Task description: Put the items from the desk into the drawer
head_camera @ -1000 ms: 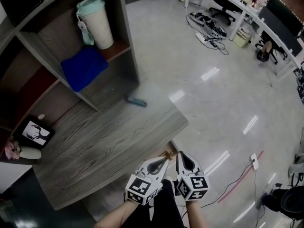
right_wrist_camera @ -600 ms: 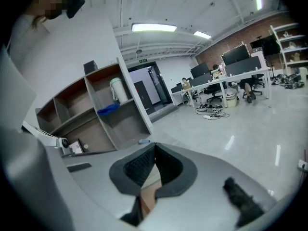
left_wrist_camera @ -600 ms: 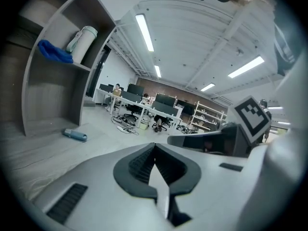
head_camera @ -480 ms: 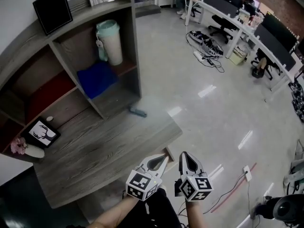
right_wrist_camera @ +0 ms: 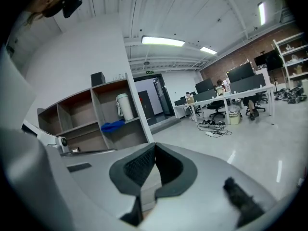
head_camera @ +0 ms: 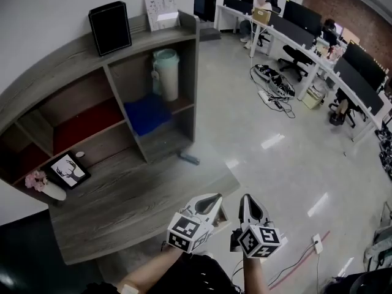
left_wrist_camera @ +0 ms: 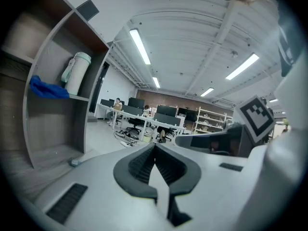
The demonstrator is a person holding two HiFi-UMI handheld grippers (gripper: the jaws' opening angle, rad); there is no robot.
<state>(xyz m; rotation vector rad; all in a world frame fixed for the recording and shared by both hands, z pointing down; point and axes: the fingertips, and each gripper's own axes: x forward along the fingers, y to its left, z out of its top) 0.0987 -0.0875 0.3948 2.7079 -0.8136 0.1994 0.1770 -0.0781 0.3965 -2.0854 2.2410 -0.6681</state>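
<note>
Both grippers have come up from the desk's near right corner, and the head view has lifted with them, so the top of the shelf unit (head_camera: pixel 131 41) now shows.

Nearest, the left gripper (head_camera: pixel 215 197) and the right gripper (head_camera: pixel 247 197) hang side by side over that corner. Each has its jaws pressed together with nothing between them. A sliver of light wood (head_camera: pixel 222 215) between them may be the drawer; I cannot tell if it is open.

Beyond lies the bare desk (head_camera: pixel 135 207). A small blue-grey item (head_camera: pixel 189 158) sits at its far right edge, at the foot of the shelf unit. A picture frame (head_camera: pixel 67 170) and a small white piece (head_camera: pixel 80 155) stand in the far left corner.

This looks like the pause before a reach. The blue-grey item seems the handiest for the right gripper. Its jaws should part well before arrival, then close across the item's short side. Pushing outward risks knocking it off the edge.
</note>
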